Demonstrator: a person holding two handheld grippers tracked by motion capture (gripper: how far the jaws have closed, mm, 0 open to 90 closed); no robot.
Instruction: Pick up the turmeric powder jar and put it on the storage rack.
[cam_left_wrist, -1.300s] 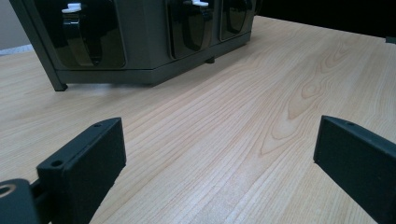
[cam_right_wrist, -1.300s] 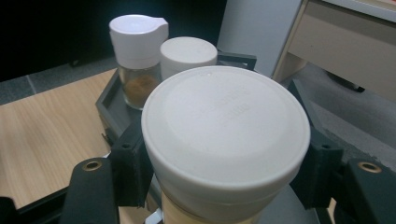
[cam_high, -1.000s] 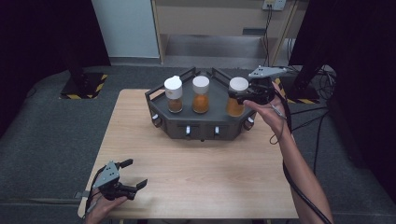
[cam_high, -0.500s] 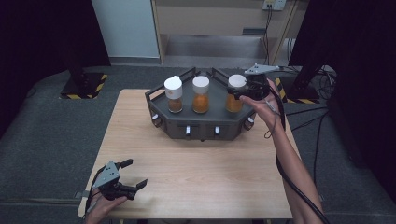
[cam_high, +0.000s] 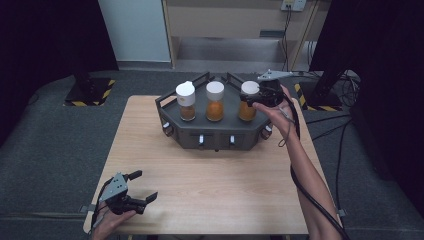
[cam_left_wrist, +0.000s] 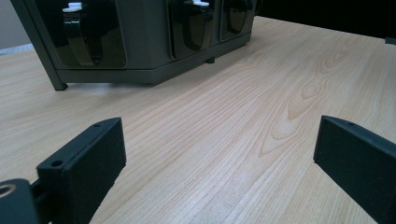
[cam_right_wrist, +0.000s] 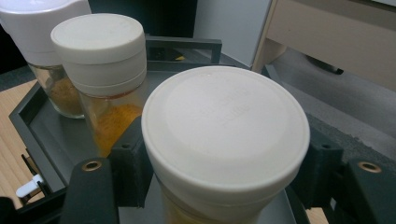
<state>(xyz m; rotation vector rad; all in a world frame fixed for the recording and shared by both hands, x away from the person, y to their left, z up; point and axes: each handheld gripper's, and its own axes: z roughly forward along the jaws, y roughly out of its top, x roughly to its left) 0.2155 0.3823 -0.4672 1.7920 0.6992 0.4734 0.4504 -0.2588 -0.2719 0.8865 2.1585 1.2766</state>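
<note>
The right gripper (cam_high: 253, 96) has dropped onto the right-hand jar (cam_high: 248, 102) — jaws clamped on its white lid (cam_right_wrist: 224, 126). Two more jars (cam_high: 215, 101) crowd the dark rack (cam_high: 215, 135); the left gripper (cam_high: 131, 192) rests wide open on the table (cam_high: 225, 190).

The right arm stretches far out, and its hand holds the right tool (cam_high: 256, 96) up high – its two black jaws (one on each side) are squeezed tight on something round. The left tool (cam_high: 131, 192) sits low and near in the left hand (cam_high: 107, 225) – its jaws spread wide apart.
</note>
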